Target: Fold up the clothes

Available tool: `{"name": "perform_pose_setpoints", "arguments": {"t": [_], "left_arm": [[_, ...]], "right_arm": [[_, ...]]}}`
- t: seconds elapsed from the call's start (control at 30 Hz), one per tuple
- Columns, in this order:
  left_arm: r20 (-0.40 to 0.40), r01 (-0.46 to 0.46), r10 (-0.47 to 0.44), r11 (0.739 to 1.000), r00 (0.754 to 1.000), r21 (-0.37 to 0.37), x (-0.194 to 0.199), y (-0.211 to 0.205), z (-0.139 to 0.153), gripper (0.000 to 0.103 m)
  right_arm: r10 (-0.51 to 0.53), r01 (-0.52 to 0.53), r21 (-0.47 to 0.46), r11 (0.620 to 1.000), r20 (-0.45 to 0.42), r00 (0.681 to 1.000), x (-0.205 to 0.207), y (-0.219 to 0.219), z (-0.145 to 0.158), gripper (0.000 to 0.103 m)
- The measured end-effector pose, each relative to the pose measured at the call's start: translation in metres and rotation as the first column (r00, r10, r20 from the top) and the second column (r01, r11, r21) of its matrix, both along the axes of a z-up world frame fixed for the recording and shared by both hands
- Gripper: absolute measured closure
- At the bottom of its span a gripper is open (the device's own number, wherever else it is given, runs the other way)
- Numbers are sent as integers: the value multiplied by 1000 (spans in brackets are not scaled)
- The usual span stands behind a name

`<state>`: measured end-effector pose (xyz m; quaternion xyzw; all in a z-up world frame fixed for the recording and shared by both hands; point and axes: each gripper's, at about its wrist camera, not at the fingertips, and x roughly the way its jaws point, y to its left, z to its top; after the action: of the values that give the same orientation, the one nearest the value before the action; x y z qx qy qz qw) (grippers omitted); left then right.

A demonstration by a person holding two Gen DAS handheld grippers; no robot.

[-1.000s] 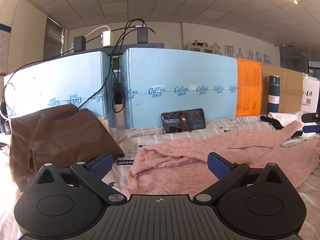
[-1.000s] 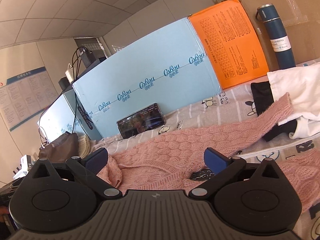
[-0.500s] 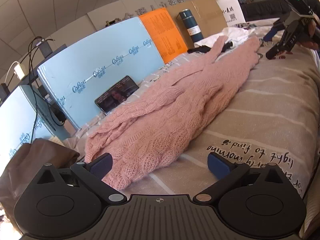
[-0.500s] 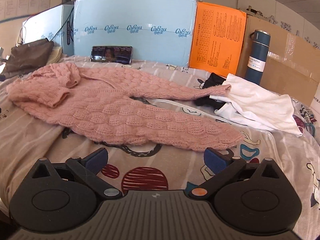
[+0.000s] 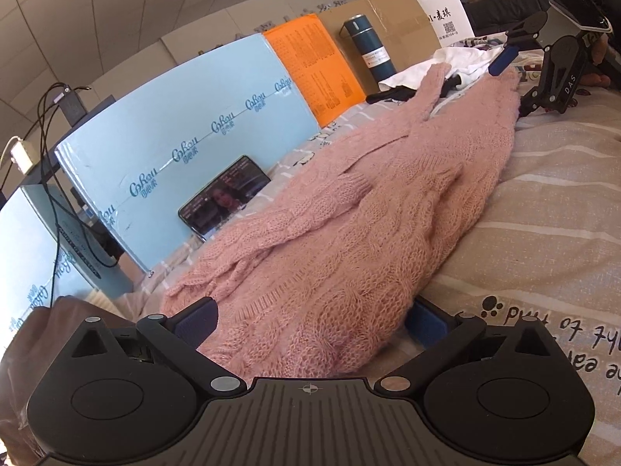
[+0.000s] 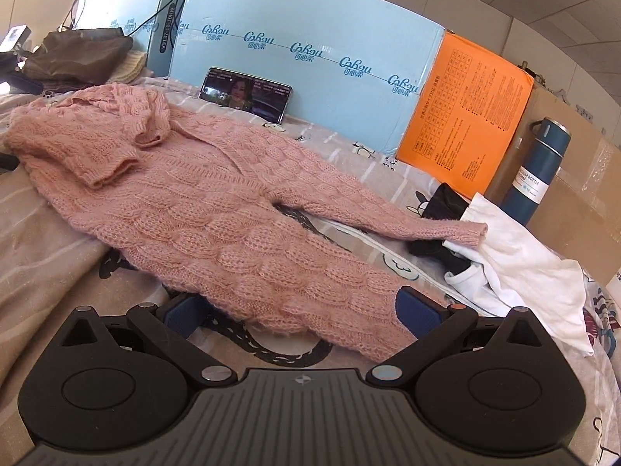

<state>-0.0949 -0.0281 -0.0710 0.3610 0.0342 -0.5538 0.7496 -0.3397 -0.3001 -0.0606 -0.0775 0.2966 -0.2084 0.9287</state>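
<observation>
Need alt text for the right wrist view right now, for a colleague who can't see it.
The open right gripper straddles the near end of a pink knit sweater spread across a printed bedsheet. White clothing lies to its right; a phone leans on blue boxes behind.

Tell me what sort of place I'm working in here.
Probably an office turned data-collection station: a printed bedsheet as work surface, cardboard cartons as backdrop, suspended ceiling tiles overhead, and a pink sweater laid out.

both grippers have closed in on the pink sweater (image 5: 349,233).
</observation>
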Motion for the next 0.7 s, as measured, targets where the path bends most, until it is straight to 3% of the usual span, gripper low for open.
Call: {"name": "perform_pose_setpoints", "arguments": {"t": [0.1,0.17,0.2,0.23,0.27,0.37,0.57,0.7], "left_arm": [[2,-12,12,1000,1000,-23,5,-1,2,5],[-11,6,-6,999,1000,-42,7,-2,6,20],[-18,15,-16,999,1000,-51,9,-2,7,48],[-24,24,-25,998,999,-61,10,-3,9,80],[-30,33,-35,997,999,-70,11,-3,10,82],[-48,59,-64,993,997,-99,15,-4,15,83],[-103,38,-59,982,993,-186,44,-13,36,83],[-167,13,-45,982,985,-187,73,-28,44,83]], "right_arm": [[31,-32,14,999,19,999,6,-4,3,2],[50,-52,48,997,45,998,7,-9,6,6],[59,-63,65,996,58,997,7,-12,8,11],[68,-74,81,994,72,995,8,-15,10,29],[77,-85,97,992,85,993,8,-18,12,52],[101,-119,145,982,126,987,9,-26,17,84],[123,-171,186,968,246,961,22,-52,41,87],[127,-182,208,961,253,959,48,-78,51,87]]}}
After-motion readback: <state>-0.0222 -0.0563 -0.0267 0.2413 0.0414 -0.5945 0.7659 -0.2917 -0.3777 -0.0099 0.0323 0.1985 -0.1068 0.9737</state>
